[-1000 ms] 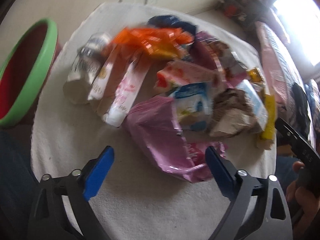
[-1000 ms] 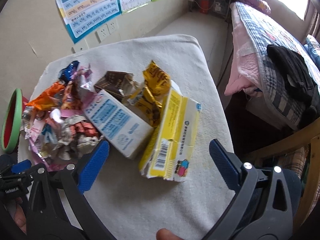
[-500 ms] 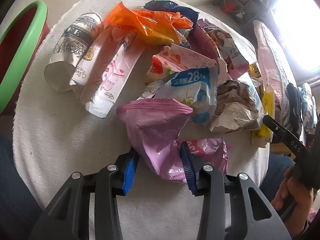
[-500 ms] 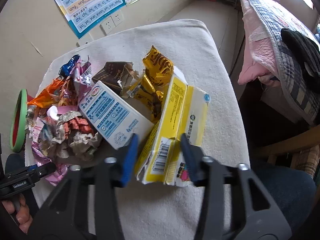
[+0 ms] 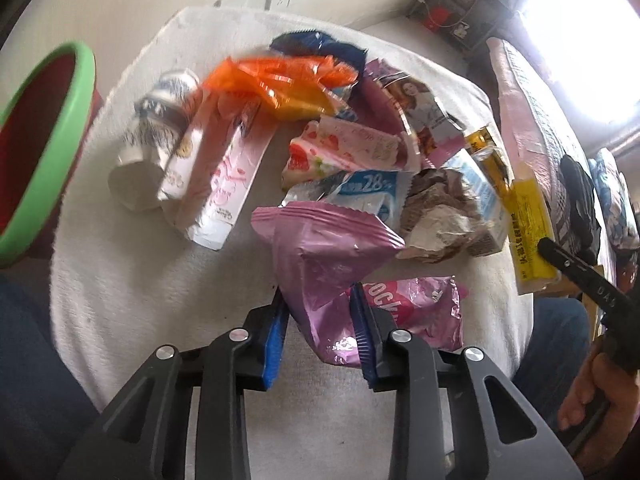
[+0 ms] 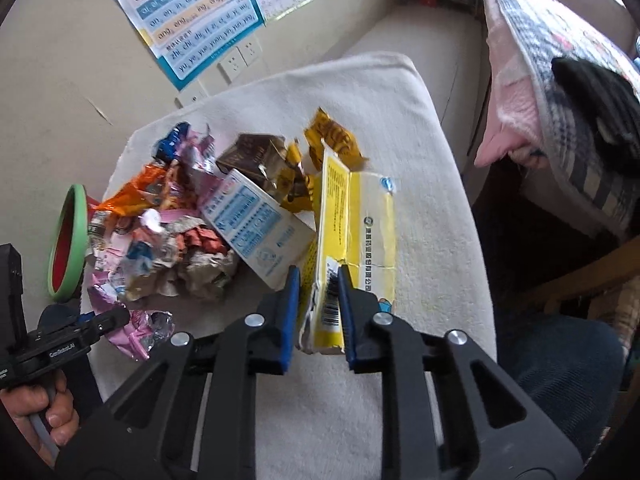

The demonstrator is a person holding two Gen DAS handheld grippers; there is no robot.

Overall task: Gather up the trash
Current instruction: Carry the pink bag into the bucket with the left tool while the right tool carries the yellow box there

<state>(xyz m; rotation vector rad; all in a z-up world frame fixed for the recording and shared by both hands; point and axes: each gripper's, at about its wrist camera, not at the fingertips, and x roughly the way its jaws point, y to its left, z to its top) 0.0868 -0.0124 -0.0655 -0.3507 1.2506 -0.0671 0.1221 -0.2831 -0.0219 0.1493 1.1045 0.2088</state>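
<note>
Left wrist view: our left claw (image 5: 318, 330) has just been closing and now pinches the glossy pink wrapper (image 5: 324, 256), a crinkly foil pouch with crimped edges whose top stands up just ahead of the pads. Beyond it the surface (image 5: 132, 280), draped in a nubby white cloth, carries the heap untouched: an orange film bag (image 5: 280, 84), a long pale carton (image 5: 218, 184), a paper cup (image 5: 150, 140) on its side, crumpled paper. The green-rimmed bin (image 5: 44, 148), off to the claw's left, looks empty as far as we can see.

Right wrist view: our right claw (image 6: 318, 312) has likewise been closing and clamps the near end of the flattened yellow box (image 6: 356, 224), stiff creased cardboard with a barcode between the pads. A blue-and-white carton (image 6: 256, 224) lies just left of it.

We judge collecting has barely started; nearly everything is left.
</note>
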